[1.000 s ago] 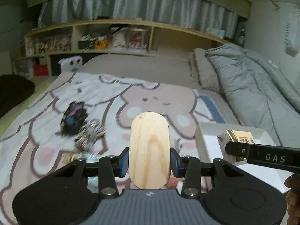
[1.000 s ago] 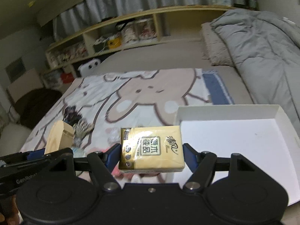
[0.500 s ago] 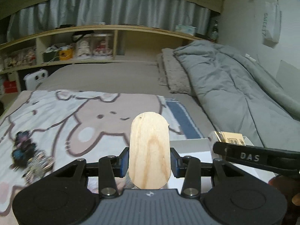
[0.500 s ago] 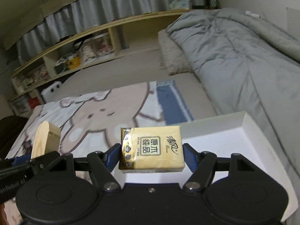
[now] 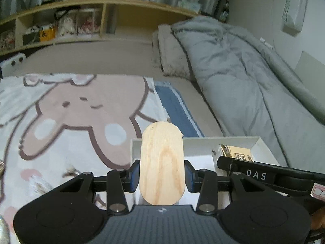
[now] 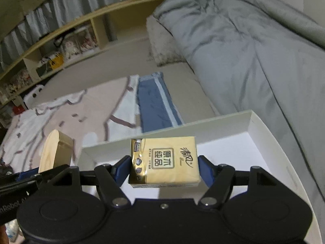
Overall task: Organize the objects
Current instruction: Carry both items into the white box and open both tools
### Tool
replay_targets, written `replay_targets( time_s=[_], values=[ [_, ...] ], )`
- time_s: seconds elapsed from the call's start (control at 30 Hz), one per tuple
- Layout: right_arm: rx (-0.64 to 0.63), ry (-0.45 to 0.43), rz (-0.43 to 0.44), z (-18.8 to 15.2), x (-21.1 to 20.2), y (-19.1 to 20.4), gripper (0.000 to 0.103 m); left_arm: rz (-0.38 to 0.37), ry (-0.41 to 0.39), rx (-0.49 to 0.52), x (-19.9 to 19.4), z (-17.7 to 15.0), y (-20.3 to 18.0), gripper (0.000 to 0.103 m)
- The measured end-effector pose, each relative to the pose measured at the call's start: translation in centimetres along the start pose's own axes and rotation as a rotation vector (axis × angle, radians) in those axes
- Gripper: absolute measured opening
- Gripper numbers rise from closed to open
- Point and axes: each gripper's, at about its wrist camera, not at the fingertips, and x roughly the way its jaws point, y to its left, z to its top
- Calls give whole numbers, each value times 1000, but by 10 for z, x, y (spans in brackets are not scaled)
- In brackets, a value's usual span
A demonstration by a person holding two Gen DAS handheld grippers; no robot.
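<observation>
My left gripper (image 5: 162,174) is shut on a rounded wooden block (image 5: 162,162), held upright over the left end of a white box (image 5: 203,144). My right gripper (image 6: 164,169) is shut on a yellow tissue pack (image 6: 164,161), which hangs above the white box (image 6: 254,134). In the left wrist view the tissue pack (image 5: 237,152) and the right gripper's black finger (image 5: 254,167) show at the right. In the right wrist view the wooden block (image 6: 55,150) appears at the left, beside the box's left wall.
The box lies on a bed covered by a cartoon-print blanket (image 5: 71,111). A grey duvet (image 6: 254,46) is heaped along the right side. Wooden shelves (image 5: 81,26) with small items run behind the bed. A person's hand (image 5: 316,221) shows at the right edge.
Both grippers have swung right and down, from over the blanket to above the white box. The small items on the blanket have slid out of view to the left. Both grips are unchanged.
</observation>
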Motion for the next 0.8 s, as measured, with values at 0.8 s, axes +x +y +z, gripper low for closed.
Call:
replay_targets(
  time_s=[0.8],
  values=[
    [79,4,-16,0,4,-15,95,42,12,35,12,-8,-12,71]
  ],
)
